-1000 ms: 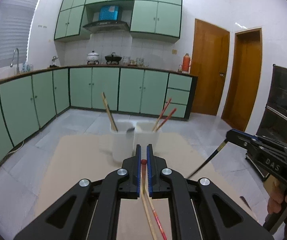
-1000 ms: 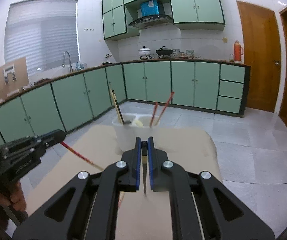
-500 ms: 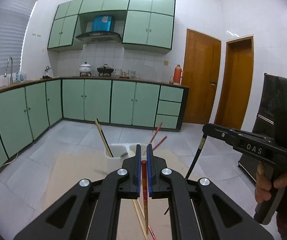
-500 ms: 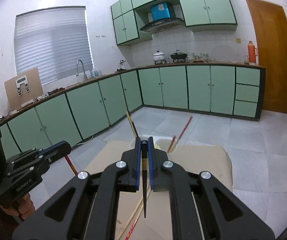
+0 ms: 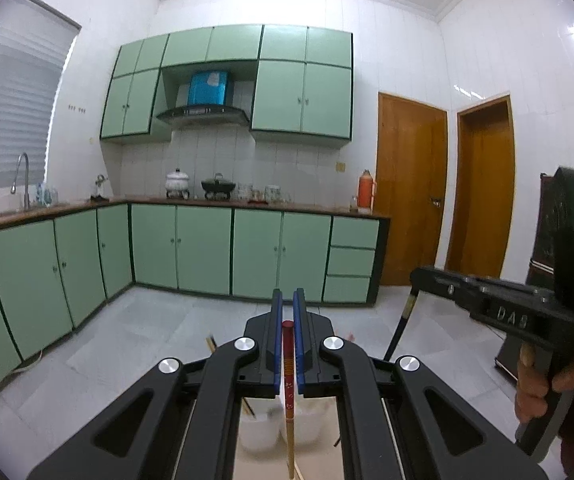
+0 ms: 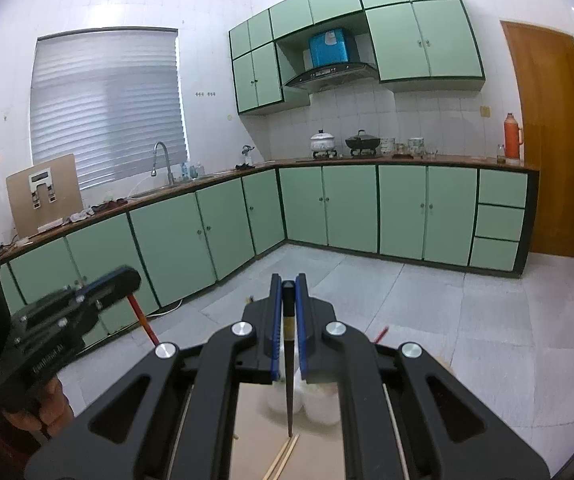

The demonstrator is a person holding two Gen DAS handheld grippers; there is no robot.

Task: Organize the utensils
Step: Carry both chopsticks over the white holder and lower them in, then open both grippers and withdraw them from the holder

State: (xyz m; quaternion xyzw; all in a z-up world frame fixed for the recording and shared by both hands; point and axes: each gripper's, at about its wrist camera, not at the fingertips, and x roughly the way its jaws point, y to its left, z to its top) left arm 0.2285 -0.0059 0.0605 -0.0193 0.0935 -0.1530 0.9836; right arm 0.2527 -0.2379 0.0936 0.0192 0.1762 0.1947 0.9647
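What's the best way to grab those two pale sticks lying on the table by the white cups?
Probably from above, pinching across both pale chopsticks near their visible ends. They lie flat, side by side on the table, so only their thin sides offer a grip.

The right gripper [image 6: 288, 292] is clamped on a black chopstick [image 6: 288, 380] that hangs tip-down above two white cups [image 6: 319, 404] on a tan table [image 6: 247, 412]. At left, the left gripper [image 6: 125, 280] grips a red chopstick [image 6: 143, 322]. Pale wooden chopsticks [image 6: 283, 456] lie on the table.
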